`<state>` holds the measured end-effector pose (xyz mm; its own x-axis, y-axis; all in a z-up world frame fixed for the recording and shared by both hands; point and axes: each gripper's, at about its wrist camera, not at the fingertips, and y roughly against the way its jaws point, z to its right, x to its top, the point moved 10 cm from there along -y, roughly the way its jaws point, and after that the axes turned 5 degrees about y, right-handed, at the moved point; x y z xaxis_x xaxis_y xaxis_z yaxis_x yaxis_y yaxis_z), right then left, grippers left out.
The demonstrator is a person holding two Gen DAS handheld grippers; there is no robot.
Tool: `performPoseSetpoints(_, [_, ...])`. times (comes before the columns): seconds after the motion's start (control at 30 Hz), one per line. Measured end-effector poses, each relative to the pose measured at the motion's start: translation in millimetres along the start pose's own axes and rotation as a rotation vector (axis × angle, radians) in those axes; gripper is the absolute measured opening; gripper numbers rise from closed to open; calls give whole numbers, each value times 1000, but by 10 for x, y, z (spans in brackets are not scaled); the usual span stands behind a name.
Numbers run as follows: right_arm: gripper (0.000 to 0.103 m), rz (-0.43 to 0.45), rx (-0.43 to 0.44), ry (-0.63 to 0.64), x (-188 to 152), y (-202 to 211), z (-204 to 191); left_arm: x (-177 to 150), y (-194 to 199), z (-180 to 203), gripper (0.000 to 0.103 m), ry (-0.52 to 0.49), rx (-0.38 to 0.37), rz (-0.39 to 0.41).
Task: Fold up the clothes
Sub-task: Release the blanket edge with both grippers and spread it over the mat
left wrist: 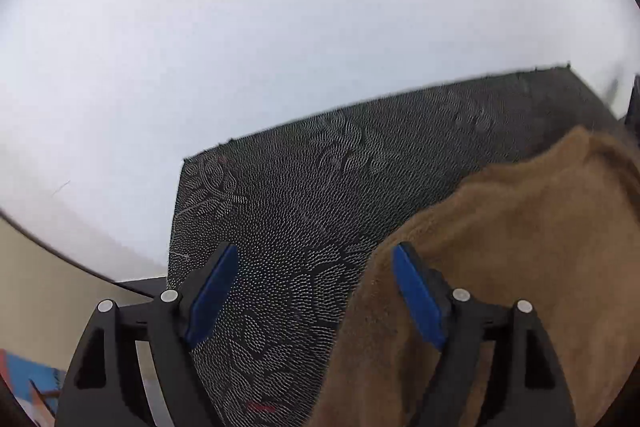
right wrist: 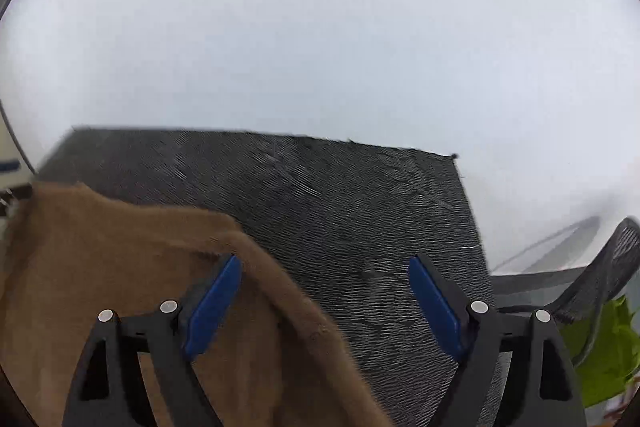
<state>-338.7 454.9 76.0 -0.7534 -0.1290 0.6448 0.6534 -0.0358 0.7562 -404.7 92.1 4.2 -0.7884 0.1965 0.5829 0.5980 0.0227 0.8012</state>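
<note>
A brown fuzzy garment (left wrist: 500,247) lies on a dark patterned cloth (left wrist: 300,207) spread over a white table. In the left wrist view the garment fills the lower right, and my left gripper (left wrist: 314,255) stands open above the cloth; its right blue pad (left wrist: 418,301) is over the garment's edge, nothing pinched. In the right wrist view the brown garment (right wrist: 100,259) lies at the lower left with an edge running between the fingers. My right gripper (right wrist: 324,267) is open above it and the dark cloth (right wrist: 360,219), gripping nothing.
The white table (left wrist: 280,27) stretches beyond the dark cloth; its rim (left wrist: 60,255) curves at the lower left. A black mesh chair (right wrist: 612,267) and green leaves (right wrist: 604,355) stand past the table edge at the right.
</note>
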Motion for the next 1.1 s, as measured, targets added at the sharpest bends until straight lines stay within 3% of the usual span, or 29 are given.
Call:
performPoseSetpoints(0.17, [88, -59, 176, -75, 8, -156, -525, -65, 61, 686, 88, -136, -66, -13])
performPoseSetpoints(0.3, [88, -86, 181, 11, -65, -412, -996, -188, -226, 1088, 88, -163, -73, -63])
performPoseSetpoints(0.4, [88, -102, 159, 79, -147, -616, -1204, -229, -534, 1016, 88, -121, -21, -84])
performPoseSetpoints(0.5, [92, -112, 151, 97, -220, -793, -1222, -237, -729, 825, 101, -23, -68, -64])
performPoseSetpoints(0.57, [102, -99, 150, 98, -235, -882, -1146, -255, -788, 762, 103, 18, -122, -57])
performPoseSetpoints(0.63, [103, -89, 165, 72, -223, -943, -1060, -274, -803, 727, 103, 45, -156, -50])
performPoseSetpoints(0.73, [103, -98, 133, 93, -209, -976, -1058, -263, -814, 718, 103, 36, -147, -36])
performPoseSetpoints(0.97, [103, -90, 147, 88, -234, -936, -1066, -234, -830, 695, 103, 40, -142, -31])
performPoseSetpoints(1.1, [103, -74, 135, 76, -267, -658, -1036, -281, -727, 625, 103, 76, -109, -85])
